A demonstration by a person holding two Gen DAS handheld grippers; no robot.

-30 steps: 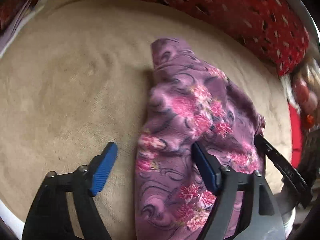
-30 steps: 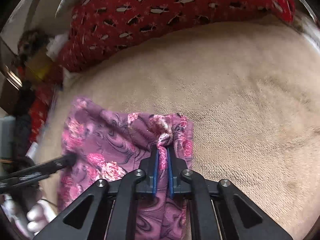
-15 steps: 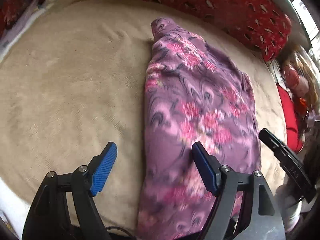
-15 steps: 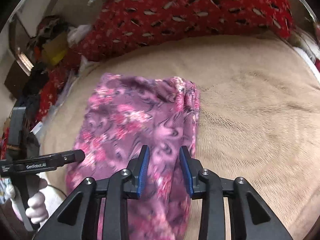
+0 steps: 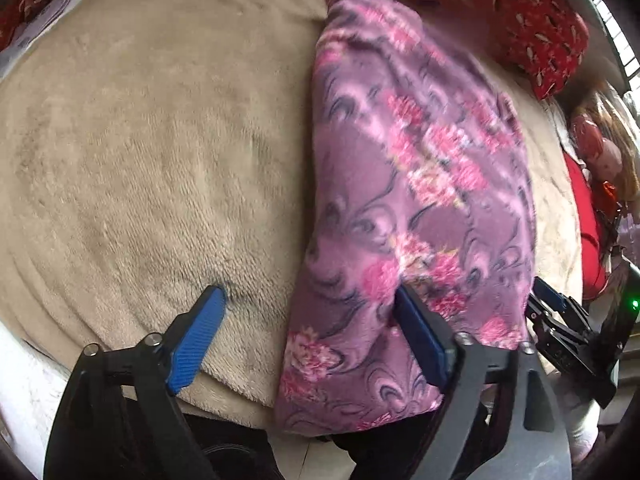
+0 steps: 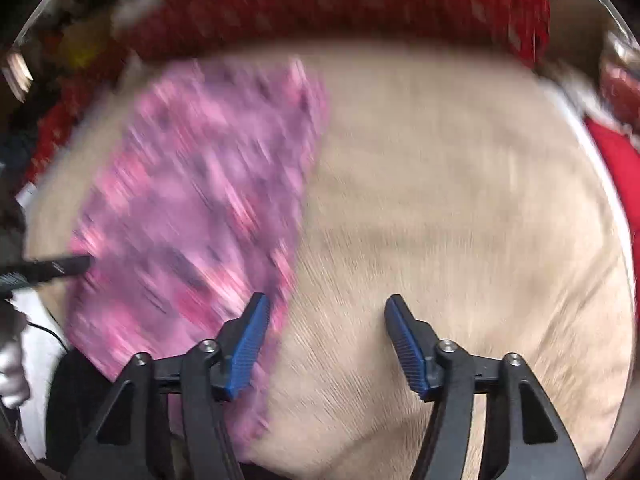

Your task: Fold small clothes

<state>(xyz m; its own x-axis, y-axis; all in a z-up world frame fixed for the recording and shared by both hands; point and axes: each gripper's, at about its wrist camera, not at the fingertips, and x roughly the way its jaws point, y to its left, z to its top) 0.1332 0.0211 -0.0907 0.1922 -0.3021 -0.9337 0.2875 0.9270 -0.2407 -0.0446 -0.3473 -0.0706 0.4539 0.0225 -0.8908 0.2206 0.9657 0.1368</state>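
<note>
A purple garment with pink flowers [image 5: 420, 184] lies as a long strip on the beige fleece blanket [image 5: 140, 140], its near end hanging over the blanket's front edge. My left gripper [image 5: 308, 306] hovers over that near end with its jaws opening wide. The garment's left edge lies under the gap, not pinched. In the blurred right wrist view the garment [image 6: 200, 200] is on the left. My right gripper [image 6: 326, 312] has its jaws opening over bare blanket [image 6: 460, 200], its left pad just beside the cloth's edge. Each gripper shows at the side of the other's view: the right gripper [image 5: 556, 312], the left gripper [image 6: 56, 268].
A red patterned cushion [image 5: 520, 12] runs along the back of the blanket. A doll-like thing and red cloth [image 5: 596, 152] sit at the right edge. Papers [image 5: 52, 0] lie at the far left corner. A white-gloved hand [image 6: 12, 372] shows at the lower left.
My right gripper let go of the bunched fold and spread its jaws. The garment now lies flat and long. Both grippers drew back toward the near edge; the left jaws widened slightly.
</note>
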